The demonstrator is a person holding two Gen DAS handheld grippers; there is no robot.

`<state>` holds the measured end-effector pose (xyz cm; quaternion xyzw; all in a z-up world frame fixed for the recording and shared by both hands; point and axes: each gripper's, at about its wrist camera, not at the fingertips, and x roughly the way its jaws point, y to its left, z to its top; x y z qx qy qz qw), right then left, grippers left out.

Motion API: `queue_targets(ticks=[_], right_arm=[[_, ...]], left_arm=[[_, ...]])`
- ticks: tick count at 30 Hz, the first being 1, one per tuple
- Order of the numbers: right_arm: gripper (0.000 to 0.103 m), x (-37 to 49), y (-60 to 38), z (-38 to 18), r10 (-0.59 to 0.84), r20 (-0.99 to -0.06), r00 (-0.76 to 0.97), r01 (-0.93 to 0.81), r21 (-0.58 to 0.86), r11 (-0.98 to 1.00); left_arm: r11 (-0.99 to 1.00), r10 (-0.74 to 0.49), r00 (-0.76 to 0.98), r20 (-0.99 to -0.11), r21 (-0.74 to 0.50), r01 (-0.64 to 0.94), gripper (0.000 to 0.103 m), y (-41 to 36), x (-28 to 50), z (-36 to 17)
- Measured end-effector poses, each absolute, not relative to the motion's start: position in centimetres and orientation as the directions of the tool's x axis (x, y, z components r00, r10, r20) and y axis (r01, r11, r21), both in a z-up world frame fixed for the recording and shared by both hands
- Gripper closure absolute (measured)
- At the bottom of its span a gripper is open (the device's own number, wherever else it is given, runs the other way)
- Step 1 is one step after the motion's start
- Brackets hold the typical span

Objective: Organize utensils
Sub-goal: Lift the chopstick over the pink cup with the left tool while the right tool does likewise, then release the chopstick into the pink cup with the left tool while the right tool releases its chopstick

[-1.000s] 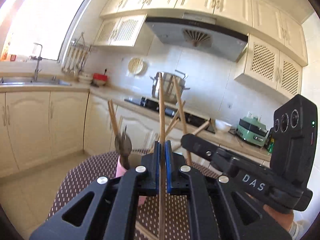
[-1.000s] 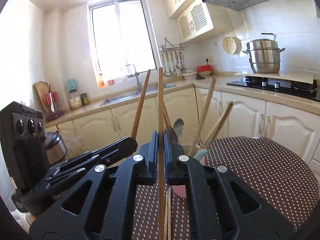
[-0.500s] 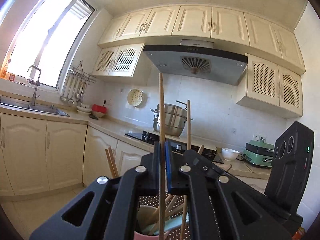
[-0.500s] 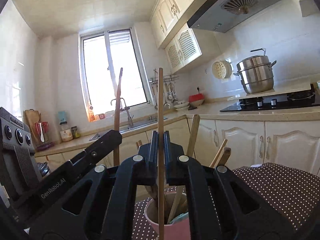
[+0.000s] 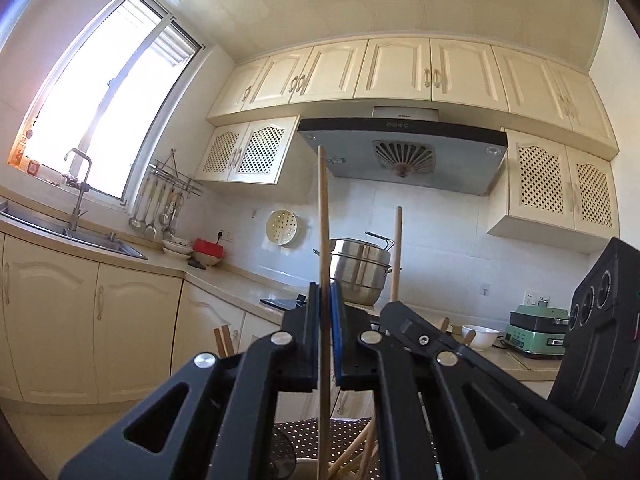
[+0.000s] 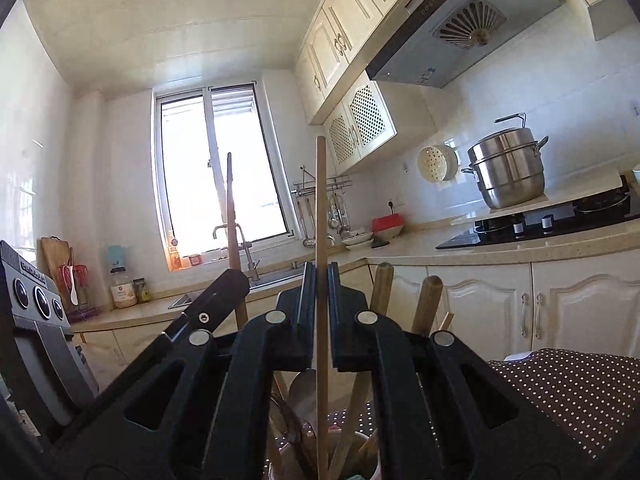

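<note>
The kitchen filled most of both pictures, with pale cupboards, a big window and a gray hood over the stove. Low in the frame was a table with a dotted cloth (image 6: pixel 580 384). On it stood a cup (image 6: pixel 360 464) full of wooden spoons and sticks; only a bit of its rim showed at the bottom middle of the right view. The left claw (image 5: pixel 326 336) was shut tight on a thin wooden stick (image 5: pixel 323 216). The right claw (image 6: pixel 320 312) was shut tight on another stick (image 6: pixel 320 200). Each stick stood straight up and down, with its top high in the middle of the frame and its low end going down past the claw. The thing that mattered most for the next move was this: the cup sat right under both claws, and the sticks pointed down at it. In the right view the stick's low end looked like it was already inside the cup, so that hand seemed nearer to letting go. The left view did not show the cup plainly, only slanted handles (image 5: pixel 352 456) at the bottom middle. So I could not tell if its stick was in yet. Each view showed the other claw from the side.
</note>
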<state>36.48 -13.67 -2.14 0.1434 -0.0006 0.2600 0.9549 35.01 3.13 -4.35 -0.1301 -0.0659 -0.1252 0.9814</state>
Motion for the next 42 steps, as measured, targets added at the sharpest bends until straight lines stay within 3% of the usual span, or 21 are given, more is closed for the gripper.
queue_targets(ticks=[5, 16, 20, 26, 32, 42], right_arm=[[0.097, 36.7, -13.5, -2.5, 0.501, 0.066, 0.863, -0.498, 0.277, 0.822], [0.097, 36.2, -13.3, -2.5, 0.500, 0.042, 0.865, -0.492, 0.269, 0.828], [0.097, 35.7, -13.3, -2.3, 0.495, 0.038, 0.868, -0.487, 0.262, 0.833], [0.096, 35.2, -13.6, -2.3, 0.488, 0.020, 0.873, -0.477, 0.253, 0.842], [0.096, 34.3, -13.2, -2.3, 0.477, -0.005, 0.879, -0.463, 0.226, 0.857], [0.096, 32.4, -12.3, -2.5, 0.453, -0.048, 0.890, -0.441, 0.161, 0.883]], left_arm=[[0.941, -0.215, 0.962, 0.166, -0.229, 0.250, 0.098, 3.0, 35.4, -5.0], [0.945, -0.233, 0.969, 0.082, -0.215, 0.245, 0.096, 3.2, 35.3, -5.5], [0.949, -0.226, 0.972, 0.057, -0.212, 0.233, 0.077, 3.5, 35.0, -5.5], [0.950, -0.225, 0.974, 0.032, -0.213, 0.226, 0.061, 4.2, 33.7, -5.0], [0.965, -0.179, 0.984, -0.018, -0.198, 0.172, 0.050, 4.9, 32.5, -4.5], [0.985, -0.102, 0.988, -0.118, -0.148, 0.084, 0.042, 5.8, 31.1, -4.2]])
